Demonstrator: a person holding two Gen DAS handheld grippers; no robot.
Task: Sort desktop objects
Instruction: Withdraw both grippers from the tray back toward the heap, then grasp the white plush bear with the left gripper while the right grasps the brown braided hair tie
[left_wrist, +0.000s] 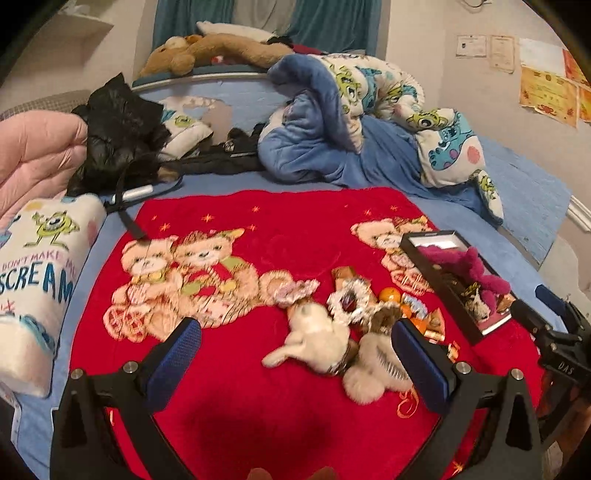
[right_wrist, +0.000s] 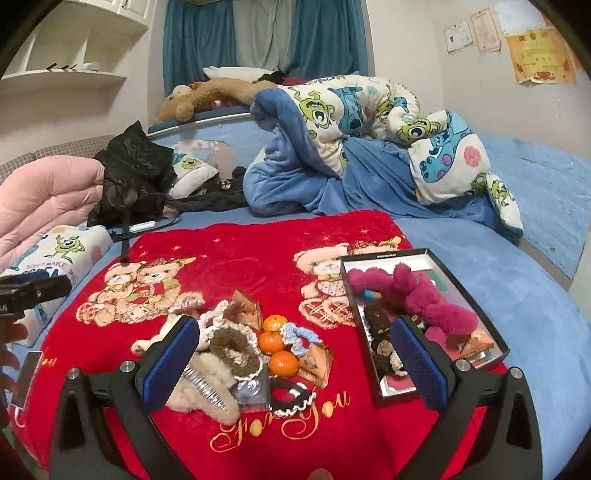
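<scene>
A pile of small items lies on the red bear blanket (right_wrist: 229, 266): three oranges (right_wrist: 283, 362), a brown scrunchie (right_wrist: 231, 349), a beige fluffy hair claw (right_wrist: 207, 387), a black scrunchie (right_wrist: 291, 397), a blue-white scrunchie (right_wrist: 301, 338) and gold packets (right_wrist: 245, 302). A black box (right_wrist: 384, 255) at the right holds a magenta plush (right_wrist: 417, 291) and dark scrunchies. My right gripper (right_wrist: 297, 373) is open, above the pile. My left gripper (left_wrist: 295, 363) is open and empty, over a white plush (left_wrist: 314, 338) and the hair claw (left_wrist: 373, 373). The box also shows in the left wrist view (left_wrist: 443, 291).
A crumpled monster-print duvet (right_wrist: 369, 122) and blue blanket lie behind. A black bag (right_wrist: 133, 173), pink quilt (right_wrist: 48, 199) and monster-print pillow (left_wrist: 33, 266) are at the left. A brown plush dog (right_wrist: 218, 94) lies on the headboard.
</scene>
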